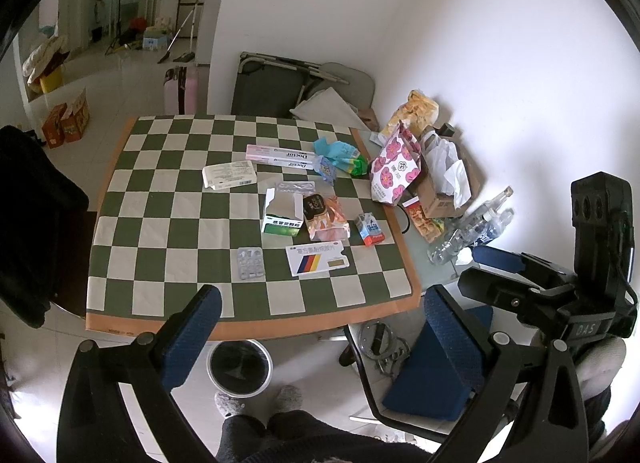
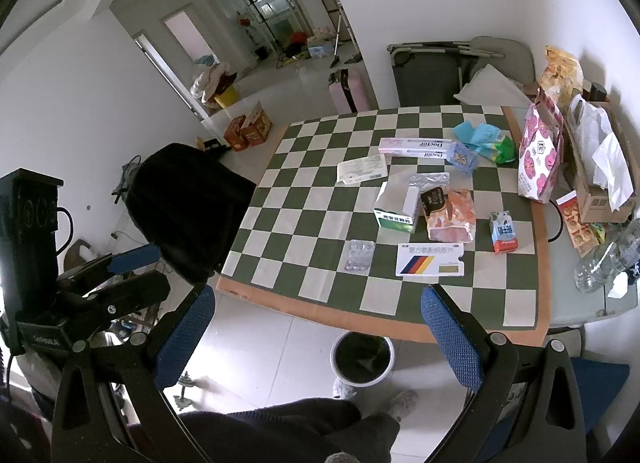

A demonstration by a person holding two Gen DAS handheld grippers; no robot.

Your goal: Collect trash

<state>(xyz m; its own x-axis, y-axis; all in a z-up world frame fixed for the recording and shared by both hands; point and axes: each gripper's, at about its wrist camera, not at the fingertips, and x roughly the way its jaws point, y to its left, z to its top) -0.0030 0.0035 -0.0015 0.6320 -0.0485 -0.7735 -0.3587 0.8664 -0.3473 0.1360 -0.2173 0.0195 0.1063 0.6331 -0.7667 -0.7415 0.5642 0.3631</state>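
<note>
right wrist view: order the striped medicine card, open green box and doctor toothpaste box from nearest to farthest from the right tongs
1. Striped medicine card, near table edge, closest to the right tongs.
2. Open green box, mid-table.
3. Doctor toothpaste box, far side.

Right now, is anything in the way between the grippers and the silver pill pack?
Nothing visible. The blister pack lies alone near the table's front edge, and both open hand-held grippers, left and right, hover before it.

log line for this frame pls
phase: pre-grasp | left gripper: open, empty | right gripper: open, empty | trash: on checkered mat | bin: on floor, below table edge
</note>
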